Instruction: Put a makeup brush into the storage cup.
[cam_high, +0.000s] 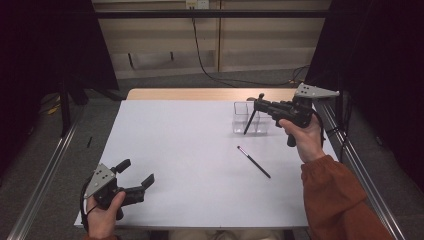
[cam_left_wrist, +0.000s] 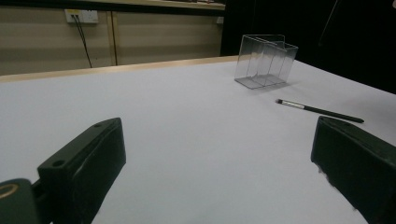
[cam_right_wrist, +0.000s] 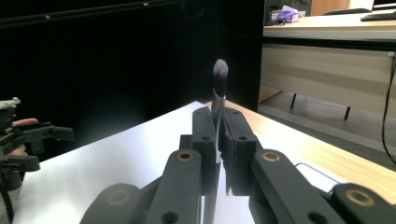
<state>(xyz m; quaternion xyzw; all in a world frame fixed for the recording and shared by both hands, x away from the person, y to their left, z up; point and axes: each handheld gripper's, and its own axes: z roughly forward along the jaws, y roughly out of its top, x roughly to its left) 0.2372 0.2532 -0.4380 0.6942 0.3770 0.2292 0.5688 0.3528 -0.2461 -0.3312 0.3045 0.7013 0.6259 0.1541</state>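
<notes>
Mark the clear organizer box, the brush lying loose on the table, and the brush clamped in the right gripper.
clear organizer box (cam_left_wrist: 266, 60), left gripper view, front wall.
loose brush (cam_high: 254, 162), high view, mid-handle.
held brush (cam_right_wrist: 220, 70), right gripper view, bristle head.
right gripper (cam_right_wrist: 219, 135), right gripper view, between its jaws.

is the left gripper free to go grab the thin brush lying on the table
Probably yes: the left gripper is open and holds nothing, and bare table lies between it and the thin brush. The right gripper, holding another brush, is above the clear box.

Lab-like recording space, white table (cam_high: 190, 165) framed by black curtains (cam_high: 45, 45), aluminium rails (cam_high: 45, 175) on grey floor, wall sockets (cam_left_wrist: 82, 16) with trailing cable (cam_high: 202, 55), office desk (cam_right_wrist: 327, 23) beyond
</notes>
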